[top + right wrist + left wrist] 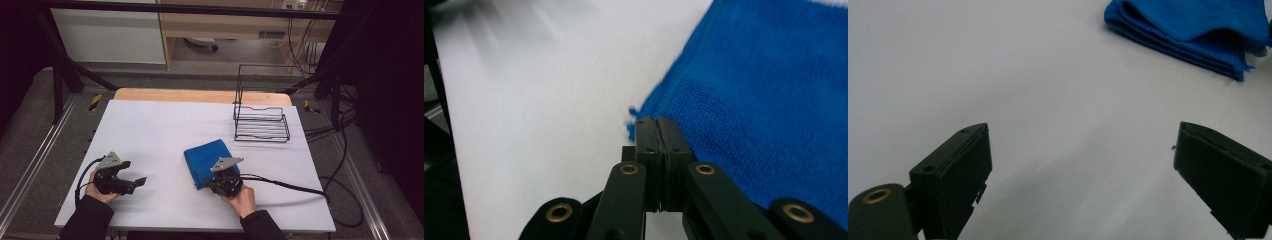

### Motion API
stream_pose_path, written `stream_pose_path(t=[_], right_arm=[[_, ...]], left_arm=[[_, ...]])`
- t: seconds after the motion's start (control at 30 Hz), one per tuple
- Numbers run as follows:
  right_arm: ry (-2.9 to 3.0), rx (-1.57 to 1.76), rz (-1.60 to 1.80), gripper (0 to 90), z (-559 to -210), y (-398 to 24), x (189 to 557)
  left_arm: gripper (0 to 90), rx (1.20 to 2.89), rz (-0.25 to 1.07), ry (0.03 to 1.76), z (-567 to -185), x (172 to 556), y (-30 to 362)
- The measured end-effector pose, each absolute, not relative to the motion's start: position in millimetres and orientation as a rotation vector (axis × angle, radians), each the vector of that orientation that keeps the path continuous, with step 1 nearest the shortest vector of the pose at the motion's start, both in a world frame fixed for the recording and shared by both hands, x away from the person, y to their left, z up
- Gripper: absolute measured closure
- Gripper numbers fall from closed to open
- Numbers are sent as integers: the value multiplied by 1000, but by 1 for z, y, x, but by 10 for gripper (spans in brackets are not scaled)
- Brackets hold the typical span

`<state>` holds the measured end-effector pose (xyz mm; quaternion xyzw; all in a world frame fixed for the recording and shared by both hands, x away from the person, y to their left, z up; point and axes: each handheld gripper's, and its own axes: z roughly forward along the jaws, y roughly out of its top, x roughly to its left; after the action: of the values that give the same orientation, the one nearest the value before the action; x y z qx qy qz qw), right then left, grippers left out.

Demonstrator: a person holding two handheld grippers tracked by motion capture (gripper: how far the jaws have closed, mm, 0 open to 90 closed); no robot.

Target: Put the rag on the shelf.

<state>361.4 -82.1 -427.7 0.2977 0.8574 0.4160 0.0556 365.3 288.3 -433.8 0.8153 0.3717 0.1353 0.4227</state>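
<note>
White table (165,125) with a wooden strip showing along its far edge. Folded blue towel (207,159) lies near the table's middle, slightly toward the person's side. Right gripper (216,186) sits at the towel's near corner; in the right gripper view its jaws are pressed together with no gap, tips at the towel's hemmed edge (684,87). Cannot tell whether any cloth is pinched between them or they just rest against it. Left gripper (141,180) is well apart from the towel, over bare table at the near left, jaws spread wide with nothing between them; in the left gripper view the towel's stacked folded layers (1193,37) show at upper right, open white surface in between. Black wire rack (261,122) stands at the far right, tall back frame upright, well apart from towel and grippers. Right gripper's cable (290,186) trails right across the table and off its right edge. Open room: whole left half and far centre of the table, plus the strip between towel and rack.
</note>
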Motion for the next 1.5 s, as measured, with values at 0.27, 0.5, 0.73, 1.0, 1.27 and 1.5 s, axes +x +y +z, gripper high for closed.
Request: stream_pose_path(t=[0.27,0.5,0.73,1.0,1.27,1.5], right_arm=[[2616,895,1173,788,-442,-60,371],[2600,845,1140,567,-449,-58,365],[2542,792,1095,696,-453,-57,362],[2556,814,1102,646,-451,-58,363],[2539,785,1068,578,-453,-57,357],[2533,792,990,690,-450,-52,357]], left_arm=[[84,2039,339,928,-434,365,289],[84,2041,339,926,-434,365,288],[84,2041,338,928,-434,365,288],[85,2040,338,928,-434,365,288],[86,2044,337,926,-434,365,288],[86,2044,339,927,-434,364,288]])
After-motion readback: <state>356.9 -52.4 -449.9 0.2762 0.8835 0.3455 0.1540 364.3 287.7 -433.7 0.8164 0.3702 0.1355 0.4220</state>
